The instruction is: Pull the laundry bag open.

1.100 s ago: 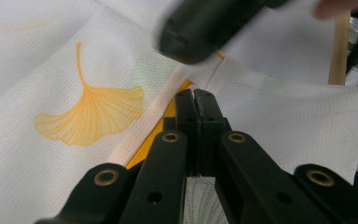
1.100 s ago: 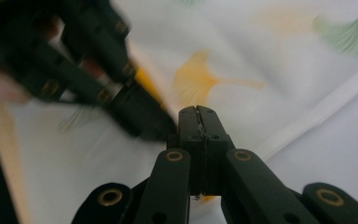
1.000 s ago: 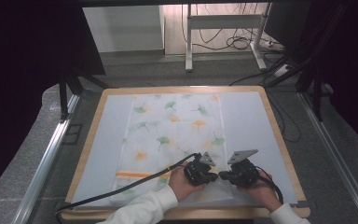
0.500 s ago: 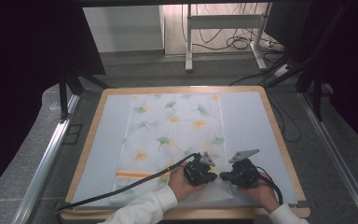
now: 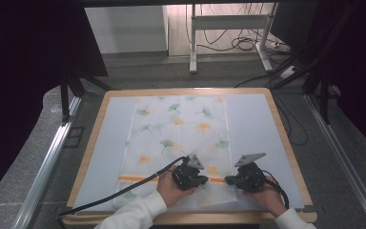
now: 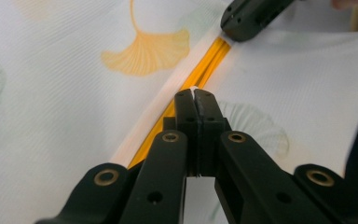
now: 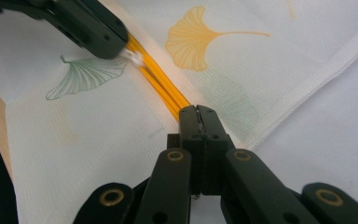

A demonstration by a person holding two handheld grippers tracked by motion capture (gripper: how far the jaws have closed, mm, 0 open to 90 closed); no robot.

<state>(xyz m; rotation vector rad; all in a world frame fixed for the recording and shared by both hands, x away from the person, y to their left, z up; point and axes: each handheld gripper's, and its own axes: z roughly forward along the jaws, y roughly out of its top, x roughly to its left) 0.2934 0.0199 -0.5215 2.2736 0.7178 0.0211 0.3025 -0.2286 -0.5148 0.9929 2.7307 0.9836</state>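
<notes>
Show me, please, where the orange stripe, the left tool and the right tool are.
orange stripe (image 6: 200, 74), left gripper view, middle of its band.
left tool (image 6: 196, 94), left gripper view, closed tips.
right tool (image 7: 198, 110), right gripper view, closed tips.

I count one leaf-printed cloth (image 5: 178, 143) with one orange stripe (image 5: 138, 179) near its near edge, lying on one wooden-rimmed board (image 5: 286, 138). I count two grippers, left gripper (image 5: 198, 180) and right gripper (image 5: 228, 180), two hands.

Lab: dark curtains (image 5: 24, 71), floor cables (image 5: 240, 43), framed table (image 5: 286, 138)
</notes>
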